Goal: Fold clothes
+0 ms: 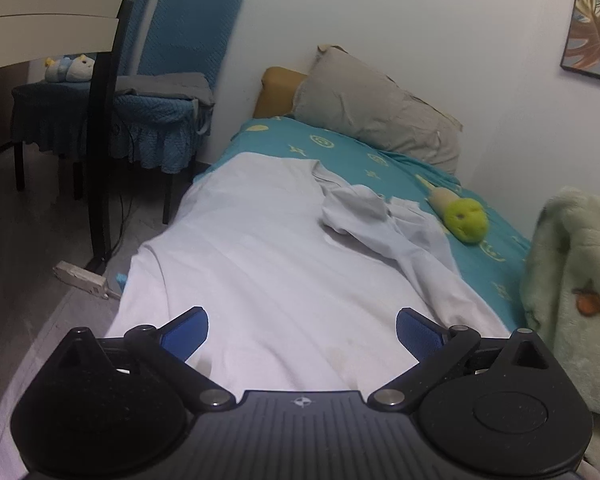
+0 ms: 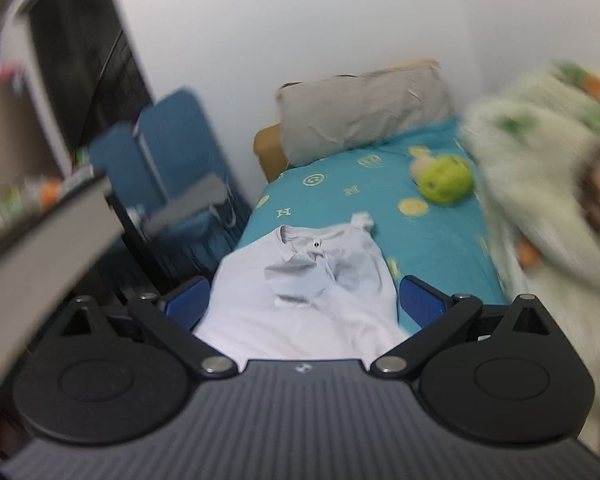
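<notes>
A white collared shirt (image 1: 260, 248) lies spread on the teal bed sheet (image 1: 364, 152), collar toward the pillow, one sleeve bunched on its right side. My left gripper (image 1: 302, 330) is open and empty, low over the shirt's near end. In the right wrist view the shirt (image 2: 308, 292) shows with its collar and a dark button at the far end. My right gripper (image 2: 304, 300) is open and empty above the shirt; this view is blurred.
A grey pillow (image 1: 376, 112) leans on the wall at the head of the bed. A green plush toy (image 1: 460, 214) lies on the sheet at right. A fluffy green blanket (image 1: 572, 292) is piled at right. Blue-covered chairs (image 1: 172, 92) and a power strip (image 1: 82, 278) are left of the bed.
</notes>
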A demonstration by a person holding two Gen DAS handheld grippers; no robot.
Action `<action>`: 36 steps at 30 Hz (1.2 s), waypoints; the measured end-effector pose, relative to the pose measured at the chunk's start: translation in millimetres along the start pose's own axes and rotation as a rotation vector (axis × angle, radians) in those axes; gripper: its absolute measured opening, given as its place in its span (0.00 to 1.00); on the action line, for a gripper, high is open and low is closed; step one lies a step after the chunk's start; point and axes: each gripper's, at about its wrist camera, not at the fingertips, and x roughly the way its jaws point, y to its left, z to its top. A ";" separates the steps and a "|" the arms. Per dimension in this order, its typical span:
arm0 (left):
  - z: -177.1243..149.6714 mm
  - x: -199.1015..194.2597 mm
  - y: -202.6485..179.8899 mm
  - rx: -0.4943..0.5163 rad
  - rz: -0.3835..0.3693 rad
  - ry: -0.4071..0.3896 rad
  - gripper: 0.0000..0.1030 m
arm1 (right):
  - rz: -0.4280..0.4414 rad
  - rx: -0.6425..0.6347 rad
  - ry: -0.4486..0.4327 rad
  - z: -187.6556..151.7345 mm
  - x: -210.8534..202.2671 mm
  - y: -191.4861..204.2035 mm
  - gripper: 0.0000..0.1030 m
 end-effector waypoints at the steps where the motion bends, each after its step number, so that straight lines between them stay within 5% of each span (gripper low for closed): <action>1: -3.7 -6.8 -2.9 -0.001 0.003 0.011 0.98 | -0.017 0.041 -0.013 -5.3 -12.8 -9.5 1.00; 7: -22.4 -33.4 -42.4 0.066 -0.017 0.055 0.95 | -0.118 0.081 -0.044 -12.6 -40.7 -38.0 1.00; 16: -54.3 -45.5 -131.2 0.252 -0.094 0.096 0.90 | -0.104 0.054 -0.078 -13.7 -49.5 -43.3 1.00; 25: -82.2 -30.6 -192.4 0.267 -0.272 0.171 0.77 | -0.063 0.084 -0.091 0.5 -65.2 -79.6 1.00; 36: -131.8 -5.5 -235.8 0.340 -0.538 0.288 0.62 | -0.160 0.296 -0.102 5.6 -63.5 -149.7 1.00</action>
